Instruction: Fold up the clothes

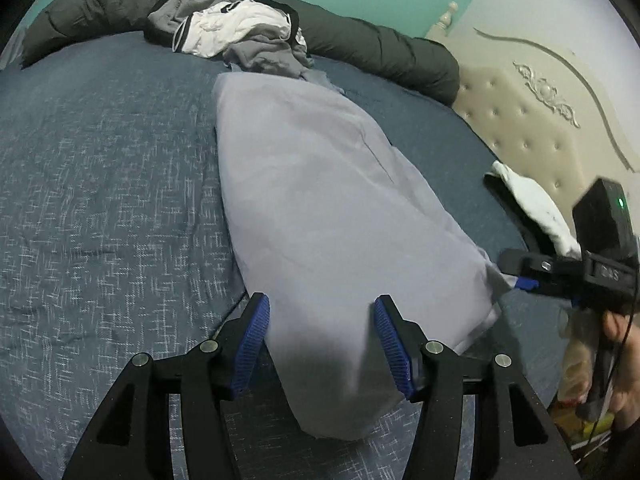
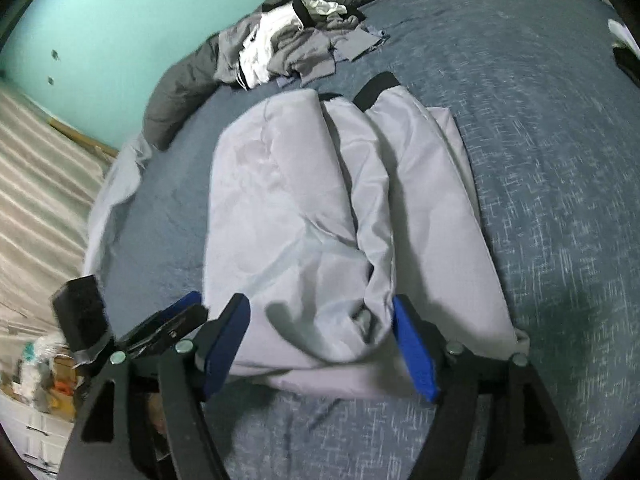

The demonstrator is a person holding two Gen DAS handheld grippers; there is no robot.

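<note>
A light lavender-grey garment [image 1: 320, 216] lies folded lengthwise on the blue bedspread [image 1: 100, 200]. In the right wrist view it [image 2: 320, 208] shows black cuffs at its far end. My left gripper [image 1: 322, 344] is open, its blue pads on either side of the garment's near end. My right gripper [image 2: 320, 344] is open too, straddling a bunched near corner of the garment. In the left wrist view the right gripper [image 1: 524, 282] shows at the garment's right corner. In the right wrist view the left gripper [image 2: 176, 316] shows at the left.
A pile of grey, white and black clothes [image 1: 240, 36] lies at the far side of the bed against a dark rolled duvet [image 1: 380, 48]. A white cloth [image 1: 536, 204] lies by the padded cream headboard [image 1: 540, 120]. The bed edge and floor clutter [image 2: 40, 380] are at left.
</note>
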